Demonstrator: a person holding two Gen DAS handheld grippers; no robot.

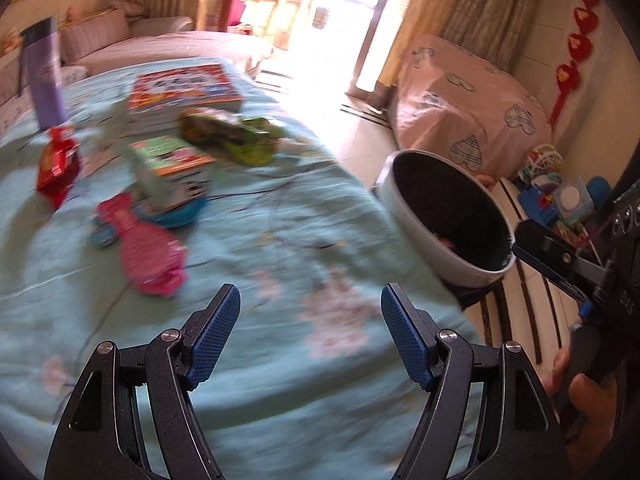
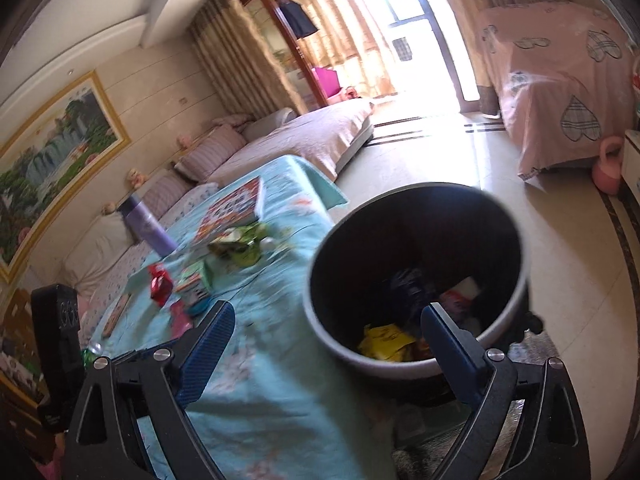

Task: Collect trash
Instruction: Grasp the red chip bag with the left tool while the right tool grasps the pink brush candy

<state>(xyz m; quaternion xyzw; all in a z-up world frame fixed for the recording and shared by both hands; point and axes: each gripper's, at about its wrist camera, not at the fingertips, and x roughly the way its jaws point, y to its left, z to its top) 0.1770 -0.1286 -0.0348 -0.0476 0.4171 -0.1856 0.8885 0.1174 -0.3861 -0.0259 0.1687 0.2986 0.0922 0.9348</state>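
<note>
Trash bin (image 2: 416, 280) stands off the table's right edge, tilted toward the right wrist camera; yellow wrapper (image 2: 384, 342) and dark, unclear scraps inside; its base is hidden. Right gripper (image 2: 326, 338) jaws wide, nothing between, 1 finger over the bin's mouth. Left gripper (image 1: 310, 336) jaws wide, empty, above the teal cloth (image 1: 280, 248). Pink wrapper (image 1: 150, 258), red wrapper (image 1: 56, 170), green wrapper (image 1: 236, 138) lie blurred on the cloth; print unreadable.

Upright dark bin (image 2: 416, 240) holding wrappers, pink wrapper (image 1: 150, 252) on bedspread
</note>
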